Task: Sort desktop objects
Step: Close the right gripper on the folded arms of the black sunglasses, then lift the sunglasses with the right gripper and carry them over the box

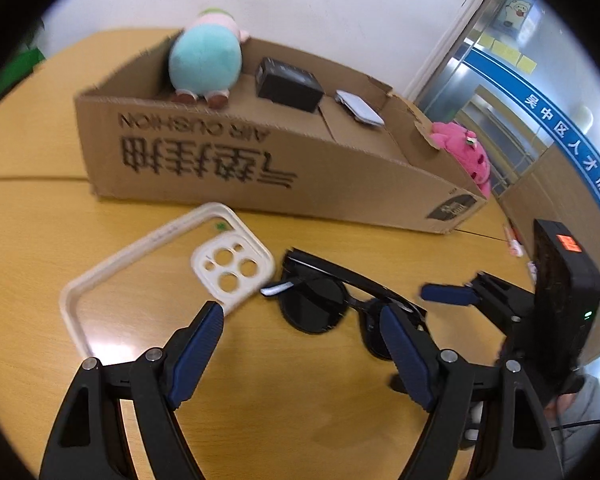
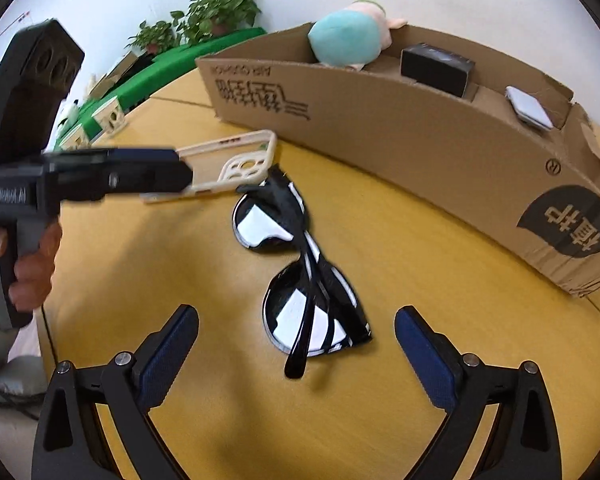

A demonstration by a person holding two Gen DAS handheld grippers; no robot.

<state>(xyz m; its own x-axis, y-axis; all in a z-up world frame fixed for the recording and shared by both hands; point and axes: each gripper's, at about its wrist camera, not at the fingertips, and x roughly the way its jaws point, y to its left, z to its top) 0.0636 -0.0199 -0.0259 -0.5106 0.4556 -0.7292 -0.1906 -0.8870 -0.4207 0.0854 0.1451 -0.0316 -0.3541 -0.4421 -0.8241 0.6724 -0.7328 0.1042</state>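
- Sunglasses (image 2: pixel 304 276), folded, lie flat on the desk (image 2: pixel 440 280) in front of the long cardboard box (image 2: pixel 420 148); I take them as the next thing to sort.
- My right hand-held gripper (image 2: pixel 296 344) faces them with its jaws spread wide and nothing between them. The nearer lens and a folded temple tip sit almost between the two blue pads (image 2: pixel 168 356).
- In the right wrist view the frame's long axis runs away from me and slightly left, from the near lens toward the phone case (image 2: pixel 236 160). It lies roughly along the line of the fingers, not across them.
- That is what the coming move turns on, in my judgement: closing as I stand would pinch one lens across its width, so I would keep the approach straight and low.
- My left hand-held gripper (image 1: pixel 300 320) is spread too and holds nothing. In its own view one pad is at the corner of the white phone case (image 1: pixel 160 276), which lies flat just left of the sunglasses, while the other pad overlaps a lens.
- The right side is the better placed of the two for the sunglasses, and the left for the case.
- The box runs along the far side of the desk. It holds a teal plush toy (image 1: pixel 204 60), a black box (image 1: pixel 288 84) and a small grey pad (image 1: pixel 360 108) in separate compartments.
- A pink plush (image 1: pixel 464 152) is at the box's right end; I cannot tell whether it is inside.
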